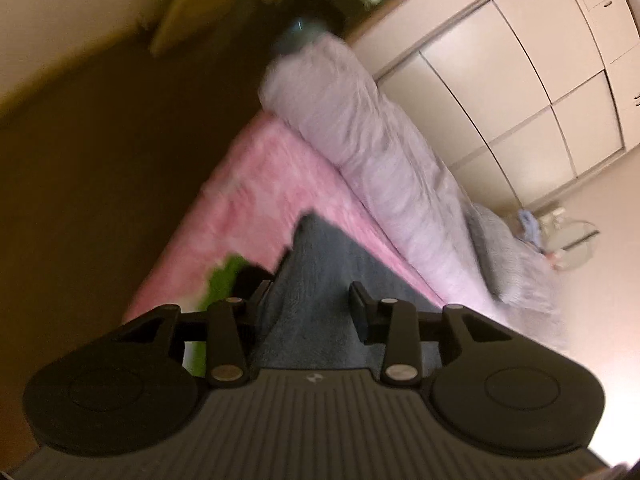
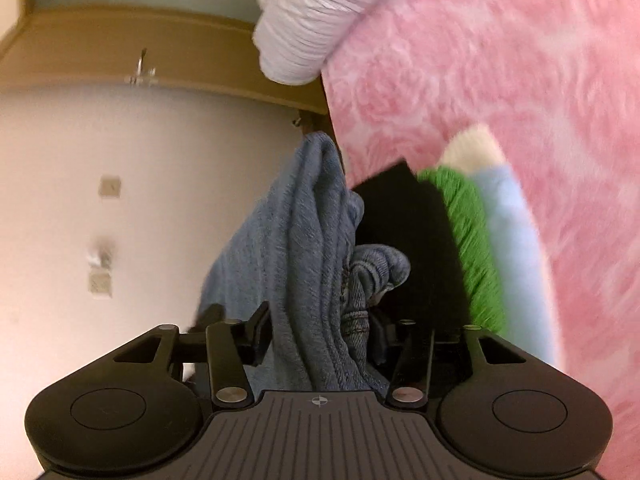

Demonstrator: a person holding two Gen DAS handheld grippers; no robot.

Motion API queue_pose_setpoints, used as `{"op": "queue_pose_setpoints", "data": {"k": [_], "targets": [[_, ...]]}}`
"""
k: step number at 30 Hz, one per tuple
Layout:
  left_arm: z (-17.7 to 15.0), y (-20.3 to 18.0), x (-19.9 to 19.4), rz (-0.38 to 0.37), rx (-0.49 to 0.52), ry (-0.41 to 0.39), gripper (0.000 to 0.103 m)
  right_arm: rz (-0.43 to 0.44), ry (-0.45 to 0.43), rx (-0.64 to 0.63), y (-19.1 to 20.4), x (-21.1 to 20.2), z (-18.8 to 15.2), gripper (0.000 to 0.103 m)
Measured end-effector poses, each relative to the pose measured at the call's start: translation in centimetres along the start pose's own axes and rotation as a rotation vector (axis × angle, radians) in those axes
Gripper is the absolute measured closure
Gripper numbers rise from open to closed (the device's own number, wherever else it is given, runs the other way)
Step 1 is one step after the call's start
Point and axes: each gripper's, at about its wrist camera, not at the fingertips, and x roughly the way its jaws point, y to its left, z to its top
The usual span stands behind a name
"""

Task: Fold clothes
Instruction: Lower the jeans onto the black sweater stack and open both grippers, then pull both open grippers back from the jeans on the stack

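Right gripper (image 2: 320, 320) seemingly grips jeans (image 2: 288, 240) (bunched).

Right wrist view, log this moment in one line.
right gripper: shut on jeans | left gripper: open | jeans lifted beside pink blanket

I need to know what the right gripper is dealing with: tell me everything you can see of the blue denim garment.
The blue denim garment looks like faded jeans: ribbed-looking weave, a stitched hem or seam bunched near its lower right. It hangs crumpled in vertical folds, lifted off the pink bedding, running up between the fingers of the right gripper. Behind it lie black and green clothes. Whether the gripper pinches it is unclear.
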Motion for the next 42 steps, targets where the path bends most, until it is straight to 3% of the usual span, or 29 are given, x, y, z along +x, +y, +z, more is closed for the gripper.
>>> {"op": "queue_pose_setpoints", "data": {"k": [2, 7, 9, 11, 14, 21, 28, 32, 36, 42], "targets": [[-0.1, -0.7, -2.6, 0.058, 0.019, -0.071, 0.07, -0.085, -0.059, -0.128, 1.5, -1.7, -0.2, 0.044], [-4.3, -3.8, -3.8, 0.121, 0.181, -0.047, 0.071, -0.263, -0.185, -0.571, 6.4, -5.7, -3.1, 0.049], [-6.0, -5.0, -4.2, 0.147, 0.245, -0.037, 0.071, -0.266, -0.171, -0.75, 7.8, -6.0, -5.9, 0.066], [-7.6, -6.3, -4.7, 0.172, 0.31, -0.027, 0.072, -0.269, -0.152, -0.912, 8.9, -6.0, -8.6, 0.071], [-9.8, -7.4, -4.5, 0.224, 0.383, -0.012, 0.077, -0.307, -0.099, -1.026, 8.1, -4.1, -11.4, 0.072], [-11.9, -7.0, -1.7, 0.332, 0.469, 0.01, 0.077, -0.401, -0.023, -1.096, 4.9, -0.8, -13.4, 0.072], [-12.8, -8.6, -5.2, 0.307, 0.45, -0.024, 0.079, -0.364, -0.102, -1.013, 5.7, -4.6, -13.2, 0.071], [-15.0, -8.4, -6.8, 0.295, 0.431, -0.015, 0.079, -0.299, -0.084, -1.041, 6.0, -7.4, -15.4, 0.071], [-16.5, -7.3, -6.3, 0.322, 0.412, -0.009, 0.079, -0.32, -0.027, -1.101, 4.9, -6.5, -17.7, 0.071], [-17.8, -7.0, -5.6, 0.367, 0.416, -0.014, 0.079, -0.352, 0.013, -1.113, 3.3, -4.6, -18.2, 0.072]]}}
